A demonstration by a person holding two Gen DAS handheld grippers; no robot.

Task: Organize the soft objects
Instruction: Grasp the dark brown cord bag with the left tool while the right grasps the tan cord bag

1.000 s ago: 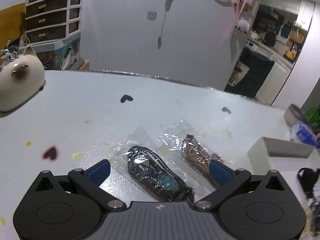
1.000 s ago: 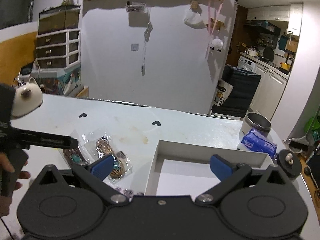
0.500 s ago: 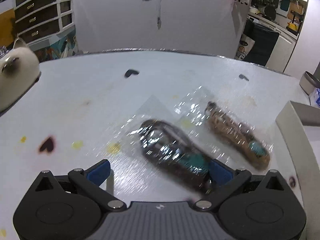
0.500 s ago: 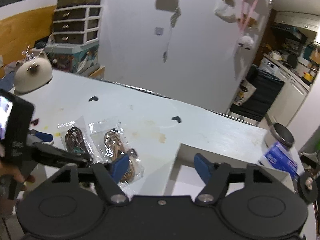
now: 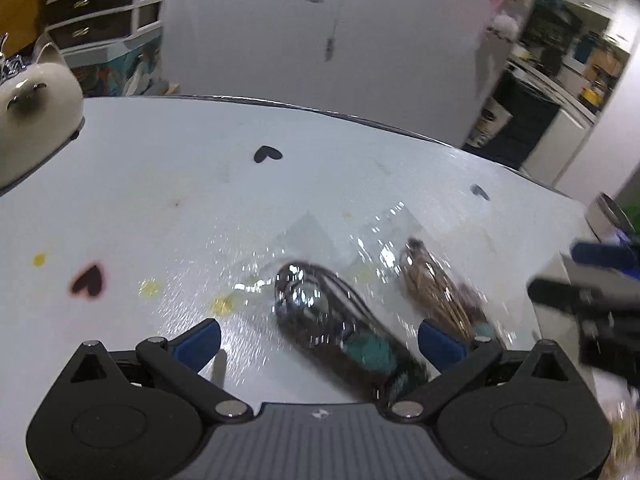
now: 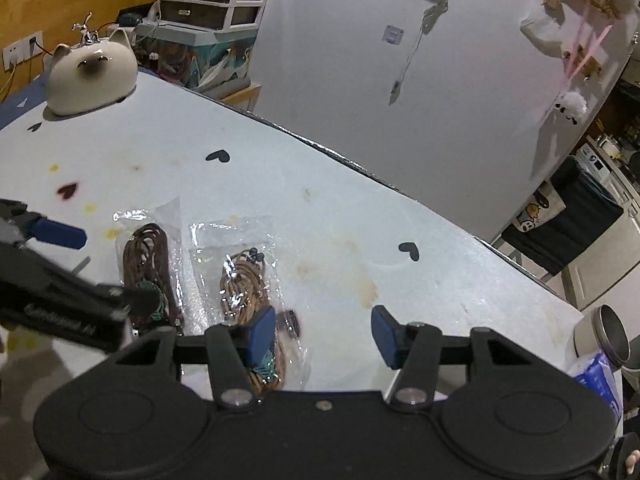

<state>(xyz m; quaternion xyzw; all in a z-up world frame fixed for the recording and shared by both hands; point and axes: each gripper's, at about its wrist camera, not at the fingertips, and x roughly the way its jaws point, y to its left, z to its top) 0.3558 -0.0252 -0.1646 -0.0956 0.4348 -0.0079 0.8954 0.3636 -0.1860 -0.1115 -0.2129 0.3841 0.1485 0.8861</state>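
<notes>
Two clear plastic bags of coiled cord lie side by side on the white table. The dark-brown cord bag [image 5: 340, 320] [image 6: 150, 268] lies between the open jaws of my left gripper [image 5: 320, 340], which hovers low over it. The tan cord bag [image 5: 440, 292] [image 6: 248, 284] lies to its right. My right gripper [image 6: 324, 332] is open and empty just above the near end of the tan bag; its left finger [image 6: 260, 334] covers part of the bag. It also shows at the right edge of the left wrist view [image 5: 592, 300].
A white cat-shaped ceramic [image 6: 90, 76] [image 5: 32, 116] stands at the table's far left. A white box wall [image 5: 556, 312] is at the right. A metal tin [image 6: 612, 332] and a blue packet [image 6: 596, 376] sit at the right edge. Heart marks dot the table [image 6: 360, 208].
My right gripper has swung left from over the white box to over the tan bag and narrowed somewhat. My left gripper stays over the dark bag, shifting slightly.
</notes>
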